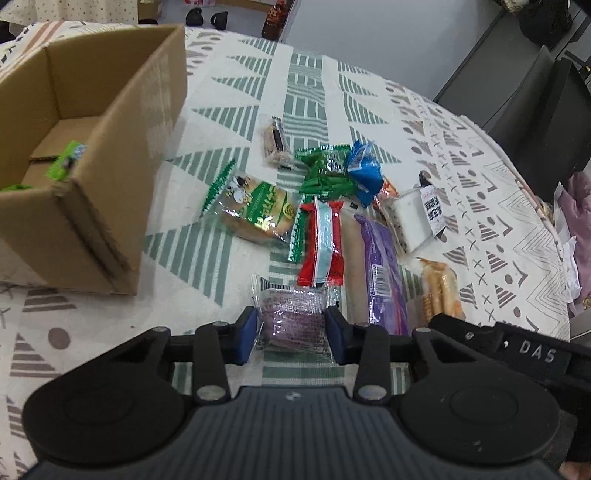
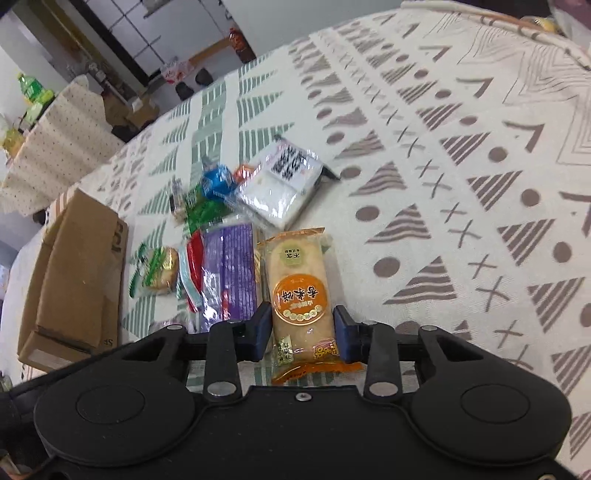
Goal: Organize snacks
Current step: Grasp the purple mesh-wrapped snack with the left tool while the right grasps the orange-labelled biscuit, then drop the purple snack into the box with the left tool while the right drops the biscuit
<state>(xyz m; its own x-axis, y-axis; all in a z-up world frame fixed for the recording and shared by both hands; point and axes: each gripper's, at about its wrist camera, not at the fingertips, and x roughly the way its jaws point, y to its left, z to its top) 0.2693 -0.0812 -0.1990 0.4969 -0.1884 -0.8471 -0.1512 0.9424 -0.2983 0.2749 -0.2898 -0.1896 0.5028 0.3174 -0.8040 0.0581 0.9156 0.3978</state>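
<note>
Jaws spread, both grippers: left (image 1: 291, 334) straddles purple packet (image 1: 293, 319), right (image 2: 303, 332) straddles orange rice-cake pack (image 2: 300, 291).

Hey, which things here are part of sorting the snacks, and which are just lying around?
Part of the job:
cardboard box
purple mesh packet between the left gripper fingers
orange rice cracker pack between the right gripper fingers
red packet
long purple pack

Lying about:
patterned tablecloth
dark bottle
</note>
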